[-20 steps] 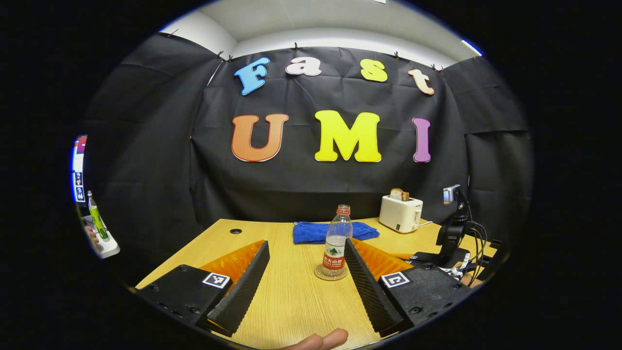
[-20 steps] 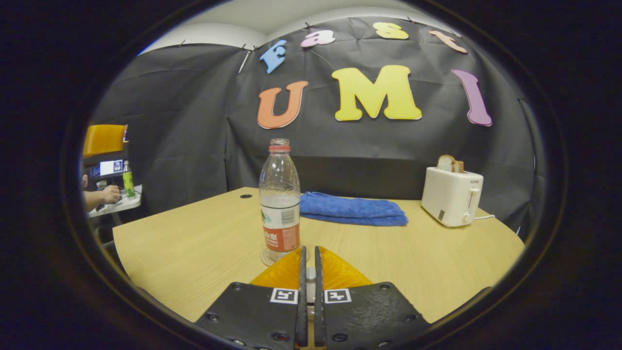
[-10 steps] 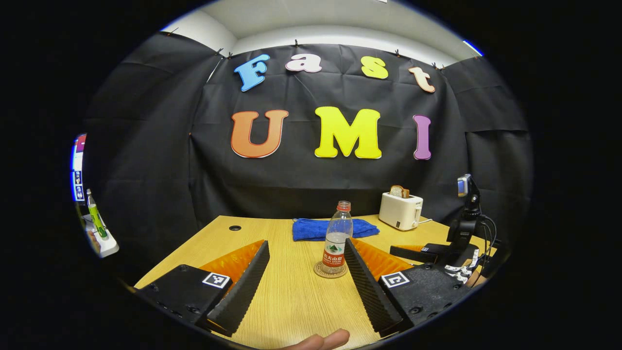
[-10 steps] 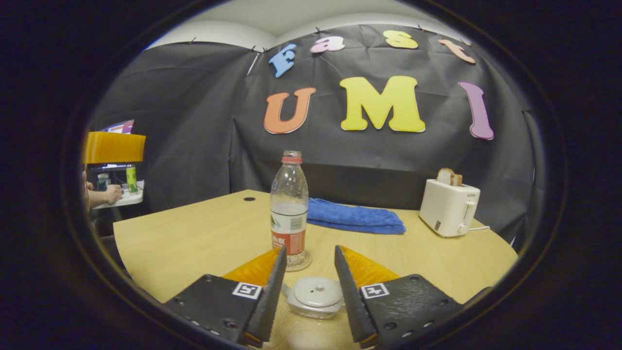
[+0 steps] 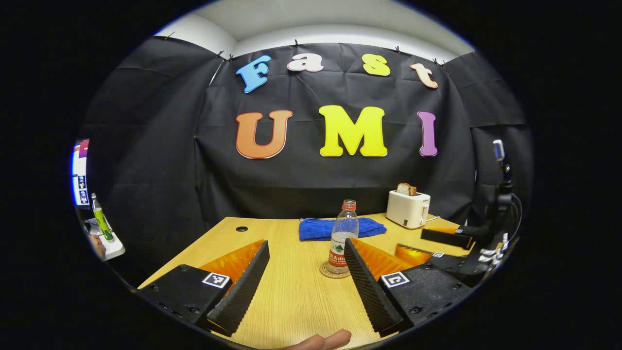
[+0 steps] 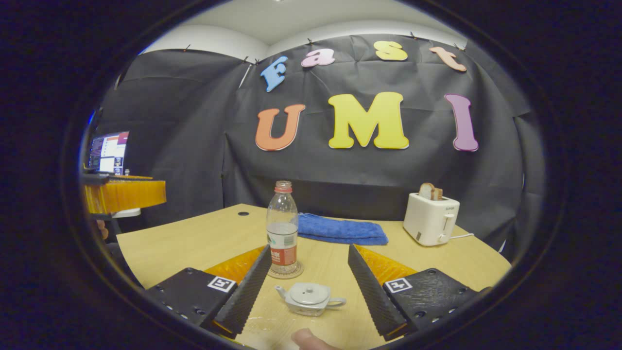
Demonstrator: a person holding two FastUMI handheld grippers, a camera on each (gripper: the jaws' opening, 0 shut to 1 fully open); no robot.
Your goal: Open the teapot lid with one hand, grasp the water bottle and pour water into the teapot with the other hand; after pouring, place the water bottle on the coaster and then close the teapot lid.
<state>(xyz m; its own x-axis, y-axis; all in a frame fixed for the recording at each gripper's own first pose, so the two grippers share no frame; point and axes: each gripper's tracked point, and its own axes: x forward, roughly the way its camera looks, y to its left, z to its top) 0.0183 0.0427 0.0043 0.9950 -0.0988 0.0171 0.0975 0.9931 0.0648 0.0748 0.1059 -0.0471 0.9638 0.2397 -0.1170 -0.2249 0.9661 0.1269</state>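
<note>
Left gripper view: the left gripper point(image 5: 305, 277) stood with fingers apart, empty; the water bottle point(image 5: 342, 236) sat upright on its coaster point(image 5: 335, 271).

Right gripper view: the right gripper point(image 6: 308, 287) was spread, holding nothing, above the teapot point(image 6: 308, 300), lid point(image 6: 306, 292) seated.

Judgement: the task looked complete; only withdrawal appeared necessary.

Setting: your recording booth, not a home. Black cloth wall point(image 6: 194, 146) pinned up beneath a white ceiling; one wooden table point(image 6: 194, 238) staged with toaster point(image 6: 430, 218) and folded blue towel point(image 6: 340, 229); monitor point(image 6: 108, 151) just outside.
</note>
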